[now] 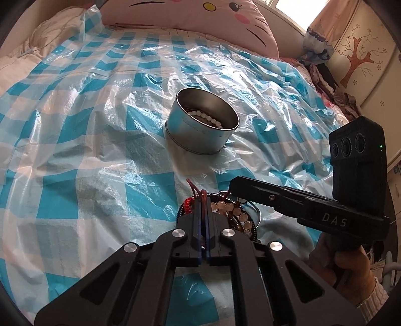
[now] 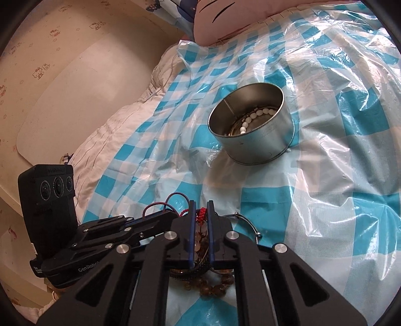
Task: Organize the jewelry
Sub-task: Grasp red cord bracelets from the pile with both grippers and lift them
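A round metal tin (image 1: 201, 123) stands on the checked plastic sheet with a white bead bracelet (image 1: 205, 118) inside; it also shows in the right wrist view (image 2: 253, 125). A pile of bracelets (image 1: 238, 213) lies close in front of both grippers: pink beads, a red woven cord, a thin metal bangle (image 2: 246, 222). My left gripper (image 1: 202, 200) is shut on a dark red cord (image 1: 198, 191) of the red bracelet. My right gripper (image 2: 200, 208) is nearly closed around the red woven bracelet (image 2: 201, 213), above brown beads (image 2: 213, 288). The right gripper reaches into the left wrist view (image 1: 235, 186) over the pile.
The blue-and-white checked plastic sheet (image 1: 100, 150) covers a bed. A pink cat-face pillow (image 1: 190, 22) lies at the head. A cabinet with a tree decal (image 1: 358, 60) stands to the right, a cream headboard (image 2: 62, 87) to the left. Clothes (image 1: 325, 77) are piled by the bed's edge.
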